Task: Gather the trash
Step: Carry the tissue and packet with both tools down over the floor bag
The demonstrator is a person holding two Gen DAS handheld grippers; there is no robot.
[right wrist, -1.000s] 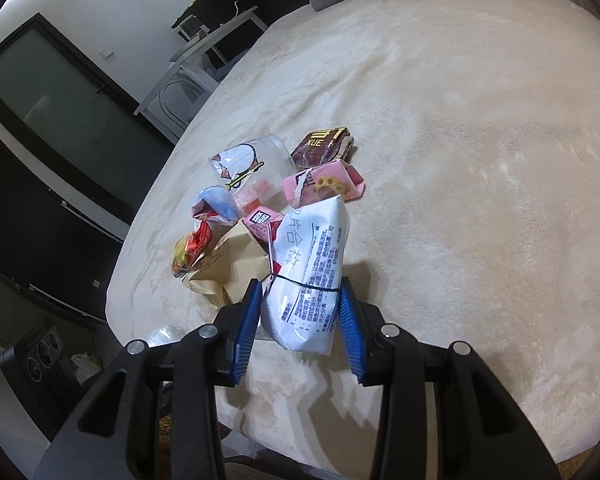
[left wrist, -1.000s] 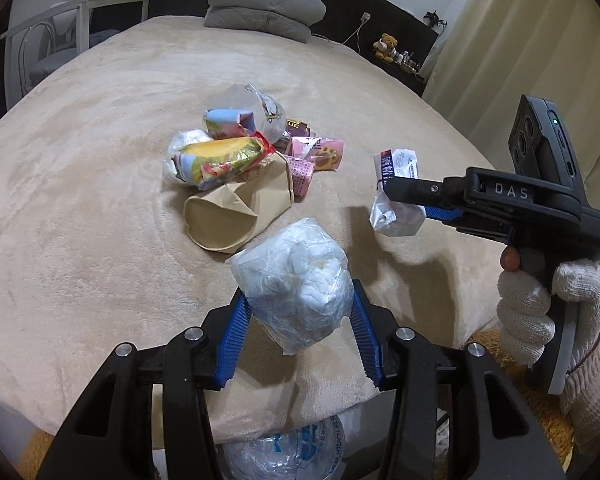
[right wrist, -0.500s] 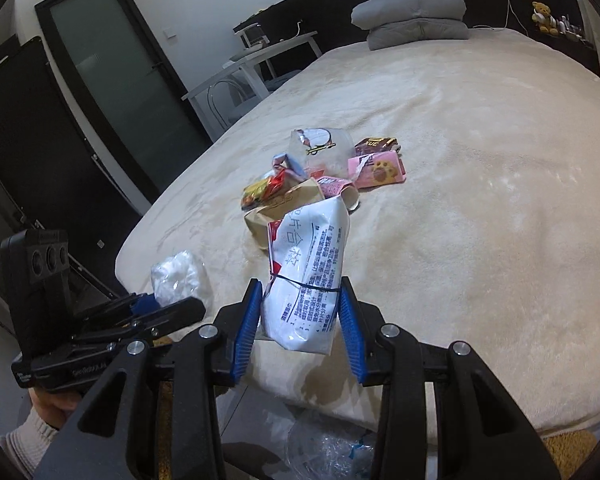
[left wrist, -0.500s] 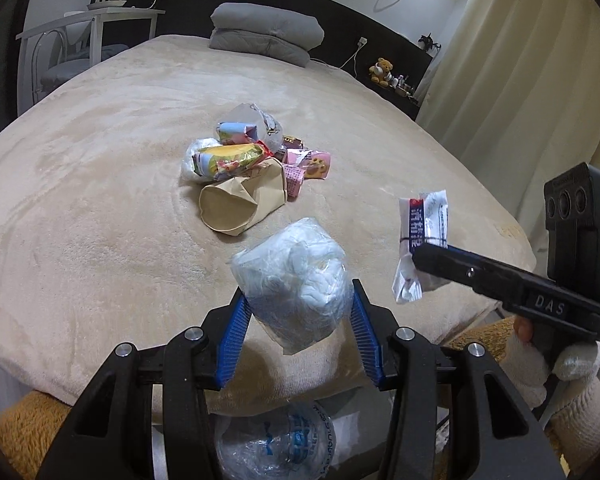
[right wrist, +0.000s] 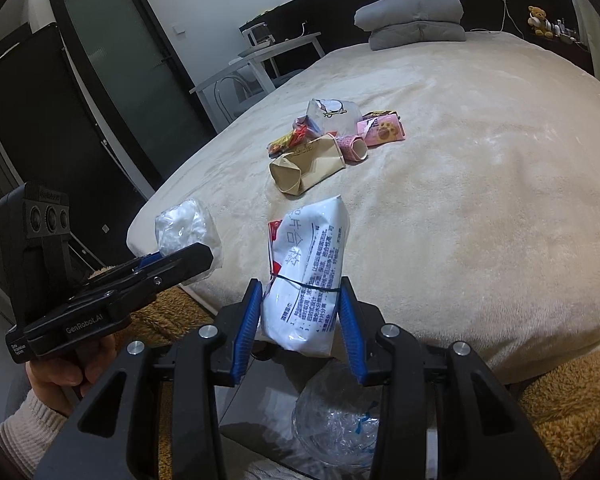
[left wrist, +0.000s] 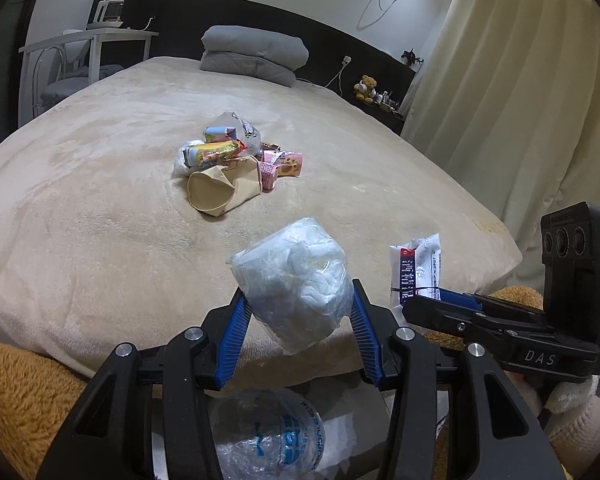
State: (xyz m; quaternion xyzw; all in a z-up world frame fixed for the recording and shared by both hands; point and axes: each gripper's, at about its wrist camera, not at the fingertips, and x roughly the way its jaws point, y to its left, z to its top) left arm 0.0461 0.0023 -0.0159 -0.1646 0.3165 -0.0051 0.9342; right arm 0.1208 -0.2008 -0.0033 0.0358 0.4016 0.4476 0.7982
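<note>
Left gripper (left wrist: 298, 322): jaws clamp a clear bag of white wadding (left wrist: 292, 280) past the bed's (left wrist: 80, 208) near edge. Right gripper (right wrist: 300, 320): jaws clamp a printed white packet (right wrist: 306, 276) beside it. Remaining trash pile (left wrist: 232, 164) lies mid-bed; a plastic-lined bin (left wrist: 266, 436) sits below both.
</note>
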